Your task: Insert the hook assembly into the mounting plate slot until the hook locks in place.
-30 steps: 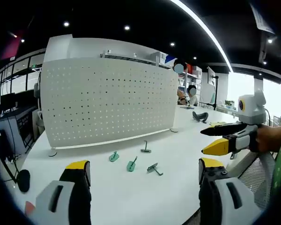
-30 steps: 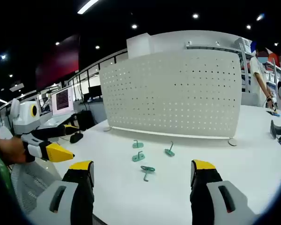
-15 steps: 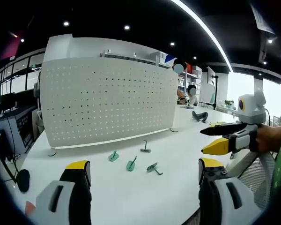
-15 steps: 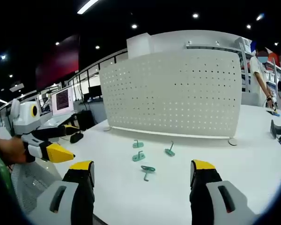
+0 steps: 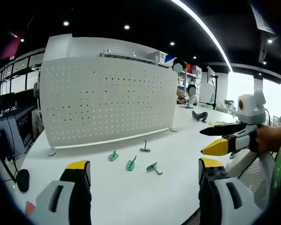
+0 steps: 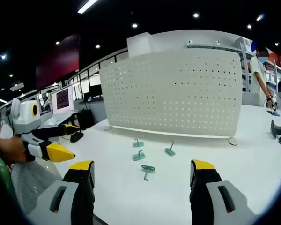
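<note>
Pre-grasp step, judged: both tongs, left (image 5: 143, 171) and right (image 6: 143, 169), released, empty, short of pegboard (image 5: 107, 101). Four hooks (image 6: 147, 169) on bench (image 6: 253, 154) before pegboard. Next: reach, grip one hook.

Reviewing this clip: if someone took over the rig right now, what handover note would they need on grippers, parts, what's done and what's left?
Left gripper: open, empty, held above the table's near edge.
Right gripper: open, empty, likewise short of the parts.
Four green hooks lie loose on the white table in front of the pegboard: one nearest the board, one beside it, one with its stem up, one closest to the grippers.
Done: nothing; the pegboard carries no hook.
Left: pick up a hook, insert it in a pegboard slot until it locks.
</note>
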`<action>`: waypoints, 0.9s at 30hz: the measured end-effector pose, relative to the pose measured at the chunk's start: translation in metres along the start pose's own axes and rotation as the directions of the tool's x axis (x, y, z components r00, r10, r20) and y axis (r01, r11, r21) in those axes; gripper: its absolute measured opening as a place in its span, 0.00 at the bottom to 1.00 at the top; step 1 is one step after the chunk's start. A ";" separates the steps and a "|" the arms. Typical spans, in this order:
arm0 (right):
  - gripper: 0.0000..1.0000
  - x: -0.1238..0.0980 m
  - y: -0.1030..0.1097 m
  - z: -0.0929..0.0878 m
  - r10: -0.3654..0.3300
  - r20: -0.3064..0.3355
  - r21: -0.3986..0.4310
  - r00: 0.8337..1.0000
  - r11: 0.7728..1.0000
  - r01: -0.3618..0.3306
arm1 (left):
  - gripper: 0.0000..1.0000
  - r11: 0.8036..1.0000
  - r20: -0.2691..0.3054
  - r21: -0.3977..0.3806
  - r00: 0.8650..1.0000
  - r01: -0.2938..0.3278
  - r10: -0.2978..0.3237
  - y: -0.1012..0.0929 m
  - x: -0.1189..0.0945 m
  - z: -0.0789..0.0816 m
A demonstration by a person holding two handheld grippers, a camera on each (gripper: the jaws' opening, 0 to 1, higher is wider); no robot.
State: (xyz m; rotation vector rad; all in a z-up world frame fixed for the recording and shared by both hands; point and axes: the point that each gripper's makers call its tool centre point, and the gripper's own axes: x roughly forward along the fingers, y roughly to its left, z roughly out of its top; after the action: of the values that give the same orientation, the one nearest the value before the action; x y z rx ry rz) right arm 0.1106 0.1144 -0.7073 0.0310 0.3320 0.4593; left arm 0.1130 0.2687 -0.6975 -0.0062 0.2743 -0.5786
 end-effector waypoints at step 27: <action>0.83 0.001 0.002 -0.004 0.015 -0.021 0.006 1.000 1.000 -0.015 | 0.98 1.000 -0.010 -0.003 1.000 0.010 -0.010 -0.002 0.001 -0.002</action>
State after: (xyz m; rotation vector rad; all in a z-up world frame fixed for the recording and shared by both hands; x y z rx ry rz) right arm 0.1095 0.1168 -0.7110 0.0346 0.3540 0.4740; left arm 0.1122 0.2664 -0.6998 -0.0073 0.2848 -0.5884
